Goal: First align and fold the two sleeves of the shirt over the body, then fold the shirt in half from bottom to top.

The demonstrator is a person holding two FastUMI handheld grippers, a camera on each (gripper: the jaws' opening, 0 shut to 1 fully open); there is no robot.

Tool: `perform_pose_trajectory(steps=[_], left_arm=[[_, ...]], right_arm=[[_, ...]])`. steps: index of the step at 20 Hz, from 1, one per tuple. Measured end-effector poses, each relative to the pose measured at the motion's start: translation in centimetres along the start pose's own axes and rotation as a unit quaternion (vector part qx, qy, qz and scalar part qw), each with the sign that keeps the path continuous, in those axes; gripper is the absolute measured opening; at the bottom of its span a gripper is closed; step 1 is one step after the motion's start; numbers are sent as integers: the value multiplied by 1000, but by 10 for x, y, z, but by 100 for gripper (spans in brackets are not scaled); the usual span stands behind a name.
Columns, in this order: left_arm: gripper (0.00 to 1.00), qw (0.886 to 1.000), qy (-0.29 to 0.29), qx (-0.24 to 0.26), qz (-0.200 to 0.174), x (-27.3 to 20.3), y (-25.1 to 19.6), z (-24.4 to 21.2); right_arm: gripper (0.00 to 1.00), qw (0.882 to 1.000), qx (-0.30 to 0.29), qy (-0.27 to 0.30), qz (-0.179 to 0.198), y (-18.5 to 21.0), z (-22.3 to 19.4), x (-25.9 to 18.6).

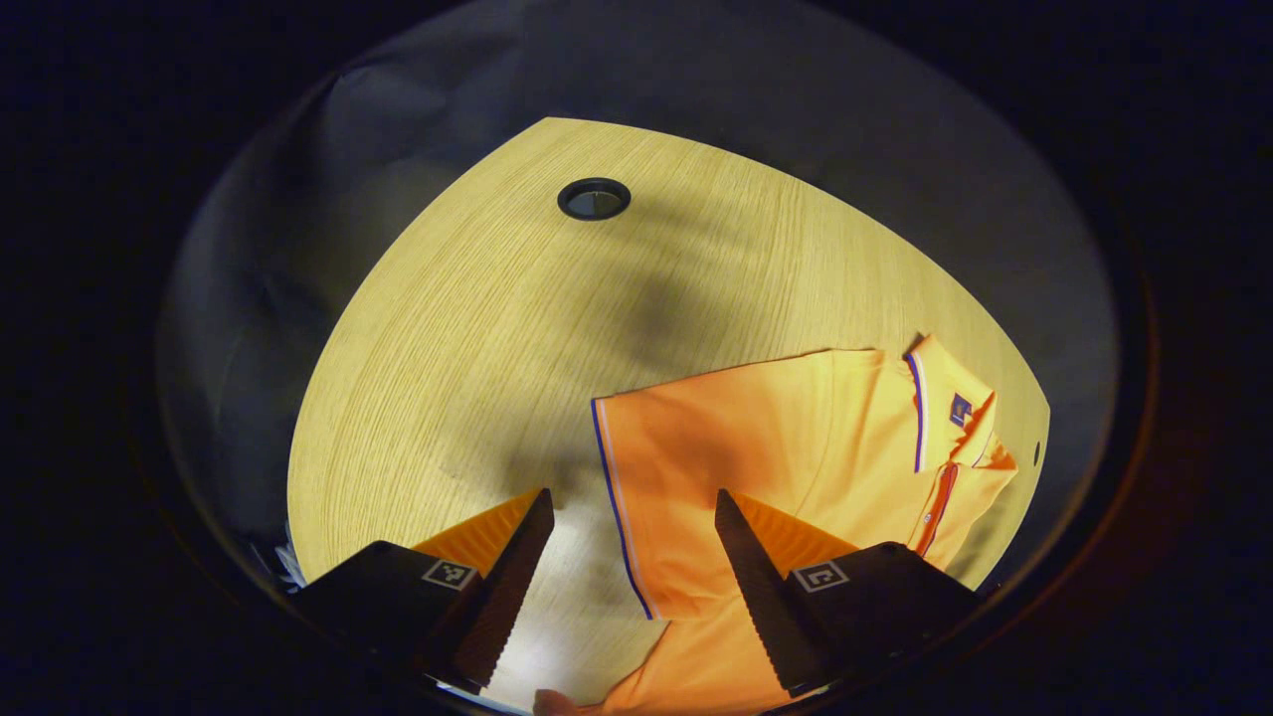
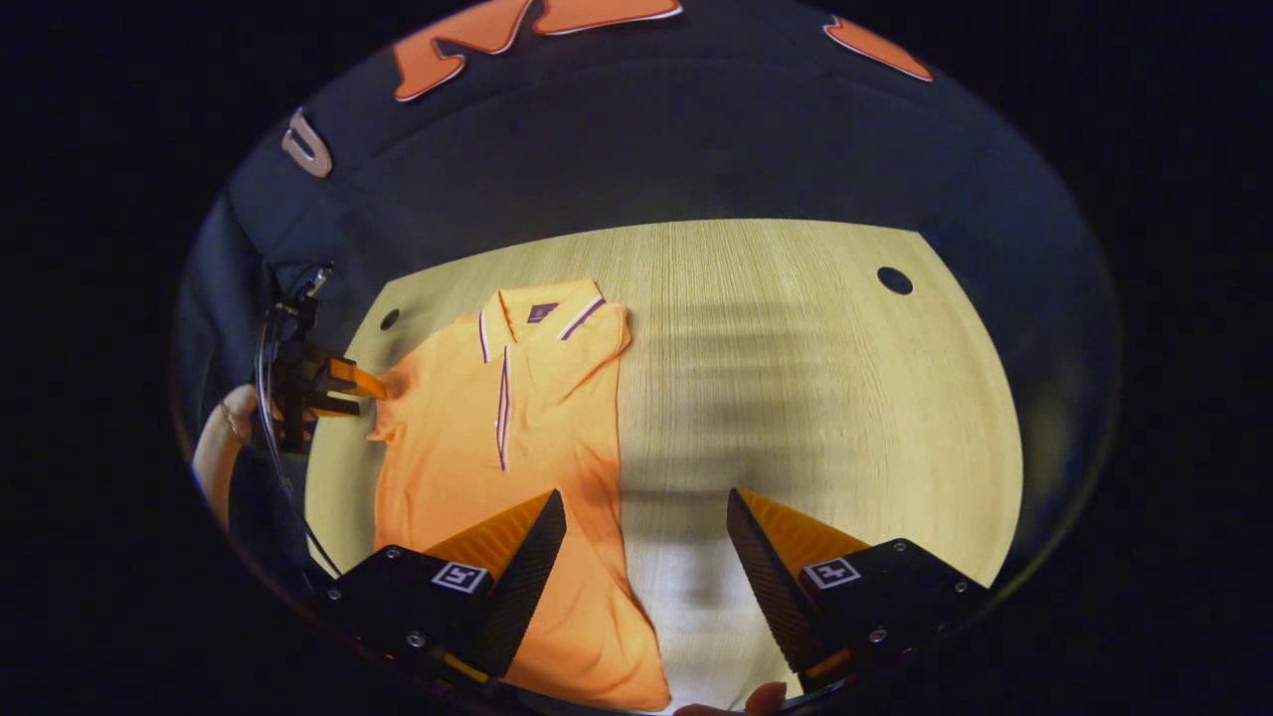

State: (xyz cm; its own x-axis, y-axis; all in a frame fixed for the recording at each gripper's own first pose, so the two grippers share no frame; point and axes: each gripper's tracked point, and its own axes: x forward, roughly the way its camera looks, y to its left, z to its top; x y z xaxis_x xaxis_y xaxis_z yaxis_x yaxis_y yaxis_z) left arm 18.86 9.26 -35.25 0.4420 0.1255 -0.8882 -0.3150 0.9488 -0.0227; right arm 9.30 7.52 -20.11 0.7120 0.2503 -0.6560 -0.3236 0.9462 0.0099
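With the left gripper (image 1: 632, 522) spread empty over the striped cuff, pinch that left sleeve (image 1: 686, 467) of the orange polo shirt (image 2: 497, 438) squarely; the right gripper (image 2: 646, 527) gapes empty too.

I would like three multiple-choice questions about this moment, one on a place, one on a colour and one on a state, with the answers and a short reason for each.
1. Where does the shirt lie?
A. on the wooden table
B. on the floor
C. over a chair

2. What colour is the shirt's body?
A. green
B. orange
C. white

3. How do the jaws of the right gripper stand?
A. shut on the collar
B. shut on a sleeve
C. open, holding nothing

Answers: 1 A, the right gripper view shows it flat on the wood. 2 B, both views show orange cloth with dark trim. 3 C, bare table shows between its fingers.
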Motion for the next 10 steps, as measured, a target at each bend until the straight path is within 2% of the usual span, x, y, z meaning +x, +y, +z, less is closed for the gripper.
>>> perform_pose_trajectory(steps=[3,6,10], left_arm=[[99,1000,10,-6,14,6,4,-3],[96,999,14,27,31,8,3,-6],[95,999,9,34,30,9,-1,-5]], right_arm=[[99,1000,3,0,-6,-4,-3,6],[99,1000,7,0,-2,-2,-1,5],[99,1000,21,-9,3,2,6,3]])
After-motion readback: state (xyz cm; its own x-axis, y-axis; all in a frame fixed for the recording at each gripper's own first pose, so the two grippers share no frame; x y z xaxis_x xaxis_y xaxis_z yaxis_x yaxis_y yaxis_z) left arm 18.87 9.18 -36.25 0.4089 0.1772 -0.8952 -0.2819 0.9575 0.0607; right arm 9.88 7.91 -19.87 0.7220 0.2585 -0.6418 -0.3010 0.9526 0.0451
